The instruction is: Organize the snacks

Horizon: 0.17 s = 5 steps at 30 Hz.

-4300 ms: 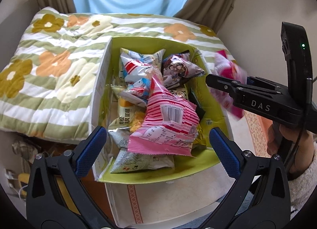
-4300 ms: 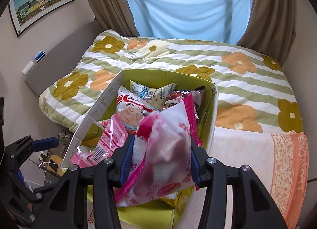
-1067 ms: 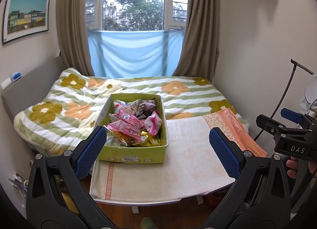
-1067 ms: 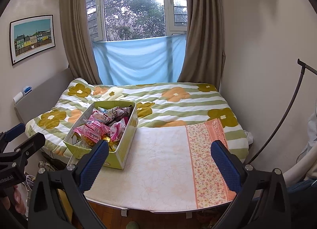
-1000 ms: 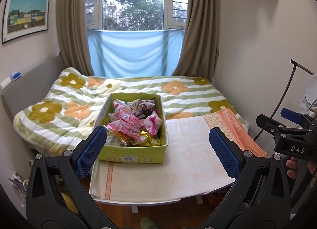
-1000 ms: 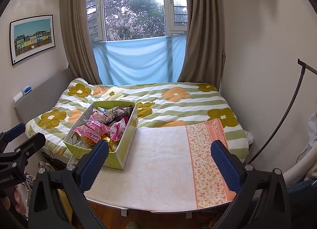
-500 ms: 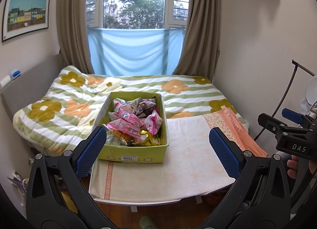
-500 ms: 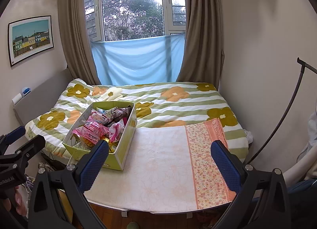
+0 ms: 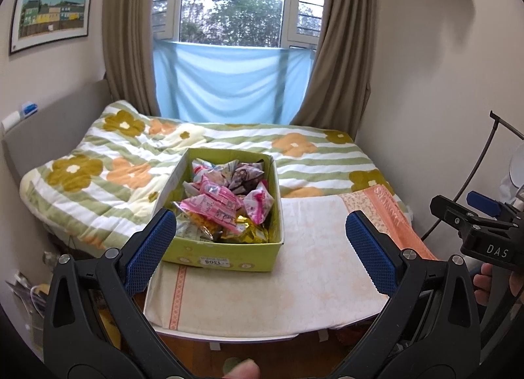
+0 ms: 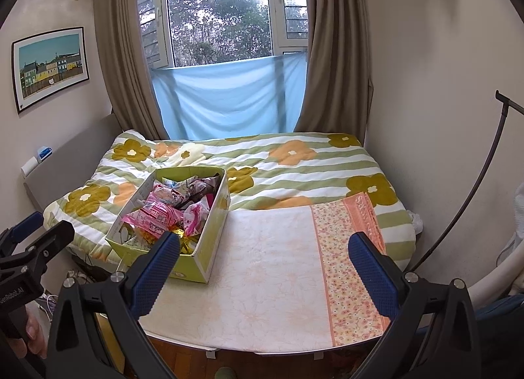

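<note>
Both grippers, left gripper (image 9: 261, 241) and right gripper (image 10: 263, 264), have pulled back, jaws spread and empty, since the snacks (image 9: 226, 202) already fill the box (image 9: 229, 253).

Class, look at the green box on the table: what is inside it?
The green box holds a heap of snack packets: pink ones on top, gold ones at the front. Packets lower in the heap and the box's floor are covered.

Lower snack packets (image 9: 209, 231) buried, unreadable

Home bedroom: bed (image 10: 294, 162) with floral quilt, curtained window (image 10: 219, 15), framed picture (image 10: 50, 64) on wall.
</note>
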{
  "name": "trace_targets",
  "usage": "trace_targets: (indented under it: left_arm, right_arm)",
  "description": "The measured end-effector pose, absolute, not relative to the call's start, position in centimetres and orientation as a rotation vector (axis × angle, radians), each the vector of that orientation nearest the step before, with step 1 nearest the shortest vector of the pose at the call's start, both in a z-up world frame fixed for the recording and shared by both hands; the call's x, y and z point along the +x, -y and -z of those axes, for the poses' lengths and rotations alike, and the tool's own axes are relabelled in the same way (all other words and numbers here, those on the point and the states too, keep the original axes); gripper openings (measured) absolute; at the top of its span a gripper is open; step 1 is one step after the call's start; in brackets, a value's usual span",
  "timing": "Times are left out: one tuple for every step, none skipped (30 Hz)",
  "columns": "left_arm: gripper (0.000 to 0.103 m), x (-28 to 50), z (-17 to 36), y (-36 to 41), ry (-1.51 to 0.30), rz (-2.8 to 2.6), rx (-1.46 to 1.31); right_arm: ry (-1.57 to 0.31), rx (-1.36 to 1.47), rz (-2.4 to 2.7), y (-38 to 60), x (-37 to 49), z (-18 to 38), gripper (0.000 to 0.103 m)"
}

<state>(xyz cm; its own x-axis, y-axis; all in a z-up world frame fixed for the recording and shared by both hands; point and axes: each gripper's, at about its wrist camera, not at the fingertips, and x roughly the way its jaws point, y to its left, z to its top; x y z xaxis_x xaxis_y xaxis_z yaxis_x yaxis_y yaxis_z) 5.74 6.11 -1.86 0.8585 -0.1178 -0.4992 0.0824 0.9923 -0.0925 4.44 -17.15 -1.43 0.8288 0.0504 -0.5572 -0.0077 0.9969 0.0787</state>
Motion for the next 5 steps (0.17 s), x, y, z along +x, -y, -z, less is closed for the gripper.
trace_targets:
  left_arm:
    - [0.103, 5.80, 2.00, -6.29, -0.527, 0.110, -0.074]
    - [0.103, 5.87, 2.20, -6.49, -0.521, 0.114, -0.076]
    - [0.103, 5.94, 2.20, -6.59, -0.518, 0.110, -0.072]
    - [0.103, 6.07, 2.32, -6.69, -0.516, 0.102, -0.065]
    - [0.103, 6.36, 2.49, -6.80, -0.523, 0.094, -0.058]
  right_arm:
    - [-0.595, 0.076, -0.031, 17.01, 4.55, 1.53, 0.102]
    - [-0.598, 0.076, -0.032, 16.95, 4.71, 1.62, 0.102]
    - [-0.601, 0.075, -0.031, 16.79, 4.84, 1.69, 0.102]
    - [-0.603, 0.074, -0.031, 16.65, 4.98, 1.76, 0.102]
    - [-0.604, 0.073, -0.030, 16.53, 5.09, 1.84, 0.102]
